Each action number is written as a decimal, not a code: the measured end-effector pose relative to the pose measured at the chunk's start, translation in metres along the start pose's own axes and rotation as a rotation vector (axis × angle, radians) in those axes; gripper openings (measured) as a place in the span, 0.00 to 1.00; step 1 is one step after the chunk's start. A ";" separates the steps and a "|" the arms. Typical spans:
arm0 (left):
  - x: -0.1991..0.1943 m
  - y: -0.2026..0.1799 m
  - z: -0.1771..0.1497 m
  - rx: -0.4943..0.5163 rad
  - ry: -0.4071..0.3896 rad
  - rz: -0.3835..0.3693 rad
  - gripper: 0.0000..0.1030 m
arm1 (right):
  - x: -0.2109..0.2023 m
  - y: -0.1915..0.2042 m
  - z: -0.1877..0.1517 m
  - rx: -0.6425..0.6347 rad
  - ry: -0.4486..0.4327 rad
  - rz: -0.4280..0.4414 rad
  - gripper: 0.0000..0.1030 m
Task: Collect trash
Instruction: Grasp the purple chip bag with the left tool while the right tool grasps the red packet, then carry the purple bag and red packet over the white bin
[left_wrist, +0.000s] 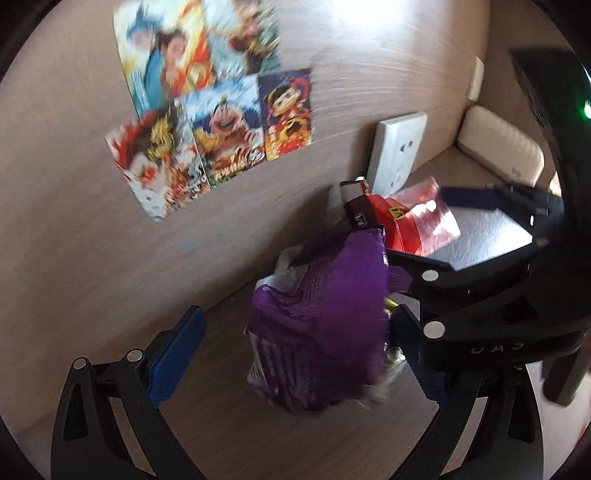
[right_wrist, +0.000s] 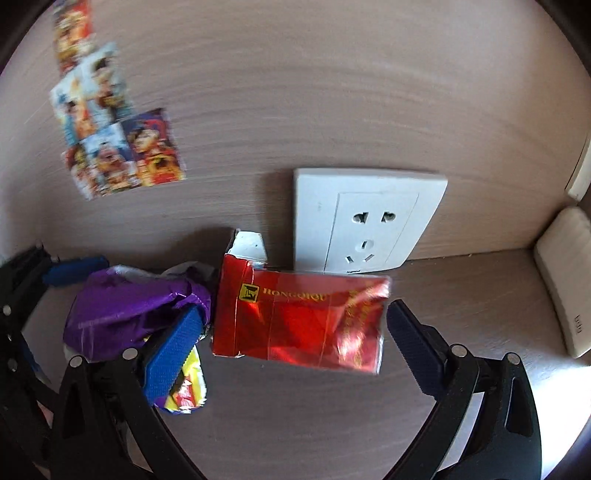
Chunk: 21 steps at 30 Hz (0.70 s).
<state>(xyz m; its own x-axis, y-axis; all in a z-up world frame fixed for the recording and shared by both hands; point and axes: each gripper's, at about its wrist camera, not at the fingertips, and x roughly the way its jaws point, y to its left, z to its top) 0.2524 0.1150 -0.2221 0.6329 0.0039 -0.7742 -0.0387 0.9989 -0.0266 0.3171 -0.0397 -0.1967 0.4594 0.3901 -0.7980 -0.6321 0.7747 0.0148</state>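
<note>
A crumpled purple wrapper (left_wrist: 317, 325) lies on the wooden desk between the blue pads of my left gripper (left_wrist: 295, 350), which is open and straddles it; a gap shows at the left pad. In the right wrist view the same purple wrapper (right_wrist: 125, 306) sits at the left. A torn red cigarette pack (right_wrist: 299, 317) lies between the fingers of my right gripper (right_wrist: 291, 343), which is open with both tips close to the pack's ends. A yellow wrapper (right_wrist: 188, 395) pokes out under its left finger. The left wrist view shows the red pack (left_wrist: 417, 221) behind the purple wrapper.
A white wall socket (right_wrist: 369, 221) stands just behind the pack on the wood panel wall. Colourful cartoon pictures (left_wrist: 207, 110) are stuck on the wall at the left. A white box-like device (right_wrist: 565, 280) lies in the right corner. The two grippers are close together.
</note>
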 end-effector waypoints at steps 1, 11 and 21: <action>0.003 0.002 0.001 -0.019 0.004 -0.020 0.93 | 0.002 -0.003 0.000 0.020 0.007 0.007 0.96; 0.016 0.009 0.010 -0.080 0.001 -0.067 0.60 | -0.001 -0.037 -0.005 0.157 0.026 0.051 0.96; -0.009 -0.012 0.010 -0.001 -0.030 -0.009 0.57 | -0.021 -0.020 -0.001 0.083 -0.045 -0.002 0.88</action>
<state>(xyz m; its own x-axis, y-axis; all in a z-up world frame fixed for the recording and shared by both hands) 0.2549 0.1031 -0.2090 0.6562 -0.0039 -0.7546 -0.0337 0.9988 -0.0345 0.3195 -0.0645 -0.1808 0.4892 0.4091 -0.7702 -0.5782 0.8133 0.0647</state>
